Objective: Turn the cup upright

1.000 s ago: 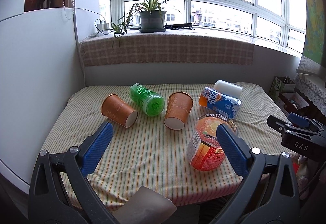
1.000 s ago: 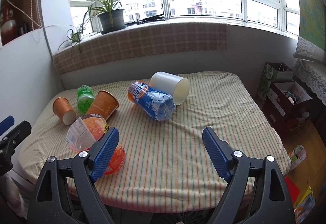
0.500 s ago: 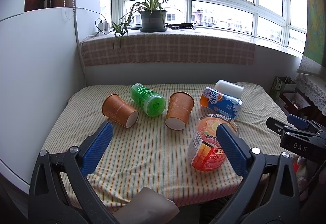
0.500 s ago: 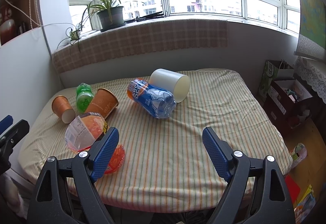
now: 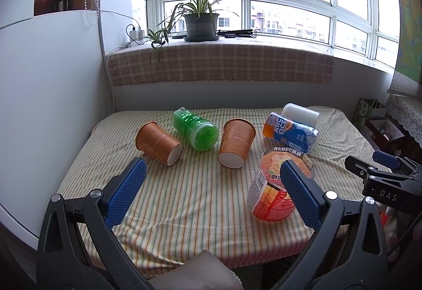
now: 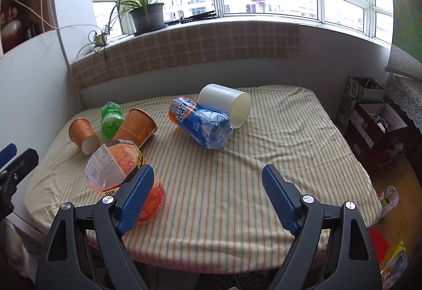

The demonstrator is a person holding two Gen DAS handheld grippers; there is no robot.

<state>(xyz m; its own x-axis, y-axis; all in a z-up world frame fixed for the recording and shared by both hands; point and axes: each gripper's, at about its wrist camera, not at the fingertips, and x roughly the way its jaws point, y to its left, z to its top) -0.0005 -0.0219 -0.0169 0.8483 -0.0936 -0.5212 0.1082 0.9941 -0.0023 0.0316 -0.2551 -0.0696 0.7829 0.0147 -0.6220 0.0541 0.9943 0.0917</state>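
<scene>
Little is changing from a moment ago: both views are sitting almost as they were, the objects shifting only slightly in frame. The left gripper [image 5: 211, 179] and right gripper [image 6: 208, 182] are both hanging released, jaws spread wide, above the striped table [image 5: 184, 211]. One orange cup [image 5: 158, 143] is lying on its side at 10 o'clock, a second orange cup [image 5: 236, 143] at 12. A green bottle [image 5: 196, 129] is lying between them. A blue bottle [image 6: 201, 125] is touching a white cup [image 6: 226, 104], and an orange bottle [image 5: 274, 192] is lying at 2 o'clock.
</scene>
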